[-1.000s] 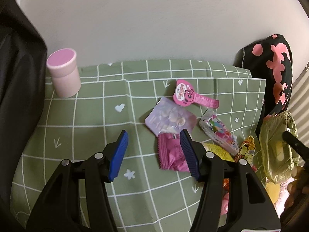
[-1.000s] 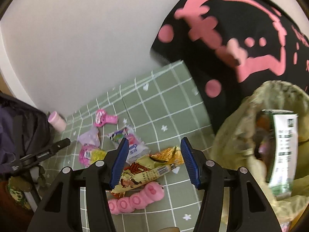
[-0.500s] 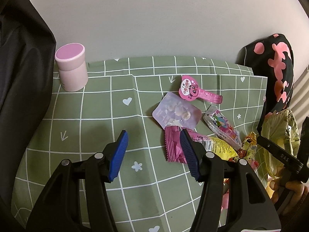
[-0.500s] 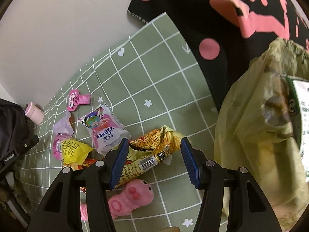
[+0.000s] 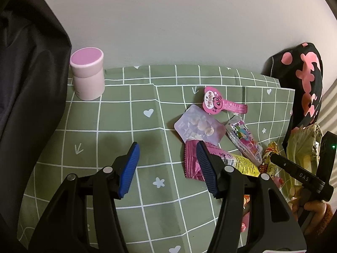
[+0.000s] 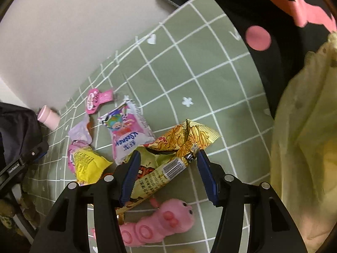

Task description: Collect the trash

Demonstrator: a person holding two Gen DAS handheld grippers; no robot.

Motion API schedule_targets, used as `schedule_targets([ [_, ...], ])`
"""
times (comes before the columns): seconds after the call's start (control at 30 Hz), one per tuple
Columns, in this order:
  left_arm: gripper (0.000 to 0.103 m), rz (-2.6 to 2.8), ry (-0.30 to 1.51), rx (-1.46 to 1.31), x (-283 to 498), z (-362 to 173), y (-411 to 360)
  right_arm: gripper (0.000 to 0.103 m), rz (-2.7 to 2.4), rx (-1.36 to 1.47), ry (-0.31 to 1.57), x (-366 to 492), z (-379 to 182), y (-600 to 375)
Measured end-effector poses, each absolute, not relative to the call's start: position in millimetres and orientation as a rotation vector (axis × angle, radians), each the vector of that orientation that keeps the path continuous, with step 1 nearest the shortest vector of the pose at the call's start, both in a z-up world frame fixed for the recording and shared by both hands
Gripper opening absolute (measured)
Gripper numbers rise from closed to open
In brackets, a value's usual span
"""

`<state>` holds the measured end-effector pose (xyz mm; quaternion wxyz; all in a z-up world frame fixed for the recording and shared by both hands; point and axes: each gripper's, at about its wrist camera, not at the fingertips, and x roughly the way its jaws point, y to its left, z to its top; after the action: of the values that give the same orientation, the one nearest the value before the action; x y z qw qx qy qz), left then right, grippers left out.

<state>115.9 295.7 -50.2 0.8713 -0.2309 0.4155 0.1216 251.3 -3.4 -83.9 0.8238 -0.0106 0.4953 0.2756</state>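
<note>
Several snack wrappers lie on a green checked cloth (image 5: 118, 118). My right gripper (image 6: 167, 174) is open, low over a yellow noodle wrapper (image 6: 179, 147), which lies between its blue fingers; the pads stand apart from it. Left of it lie a pink tissue pack (image 6: 126, 135), a pink-and-yellow wrapper (image 6: 86, 160), a lilac pouch (image 6: 81, 131) and a pink tab wrapper (image 6: 96, 100). My left gripper (image 5: 167, 164) is open over bare cloth, its right finger in front of the pink wrapper (image 5: 192, 164). A yellow-green trash bag (image 6: 305, 147) gapes at the right.
A pink lidded jar (image 5: 88, 77) stands at the back left by the wall. A pink plush toy (image 6: 160, 221) lies under my right gripper. Black fabric with pink spots (image 6: 273, 14) hangs behind the bag. A dark coat (image 5: 25, 94) borders the cloth's left side.
My right gripper has sunk and tipped down from the bag toward the noodle wrapper, which now sits between its fingers. The left gripper has stayed nearly still and open.
</note>
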Motion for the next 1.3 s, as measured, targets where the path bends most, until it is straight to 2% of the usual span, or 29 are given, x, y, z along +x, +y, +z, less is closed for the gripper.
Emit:
schedule_targets([
  [0.4, 0.053, 0.174, 0.877, -0.483, 123.3, -52.7, 280.3, 0.052, 0.555, 0.036, 1.03, 252.5, -78.0, -25.9],
  [0.77, 0.052, 0.175, 0.953, -0.466, 183.5, -73.9, 284.3, 0.052, 0.524, -0.03, 0.987, 238.4, -71.6, -41.6],
  [0.83, 0.044, 0.178, 0.97, -0.439, 193.3, -78.8, 280.8, 0.052, 0.517, -0.046, 0.968, 235.7, -69.7, -44.9],
  [0.97, 0.007, 0.135, 0.996, -0.424, 205.6, -82.6, 271.9, 0.052, 0.527, -0.091, 0.929, 235.6, -64.5, -42.9],
  [1.07, 0.003, 0.124, 0.98, -0.419, 202.7, -75.0, 269.7, 0.052, 0.573, -0.145, 0.897, 240.5, -57.2, -30.5],
  [1.3, 0.002, 0.238, 0.889, -0.463, 161.6, -42.0, 304.1, 0.052, 0.771, -0.208, 0.888, 268.0, -39.3, 35.7],
])
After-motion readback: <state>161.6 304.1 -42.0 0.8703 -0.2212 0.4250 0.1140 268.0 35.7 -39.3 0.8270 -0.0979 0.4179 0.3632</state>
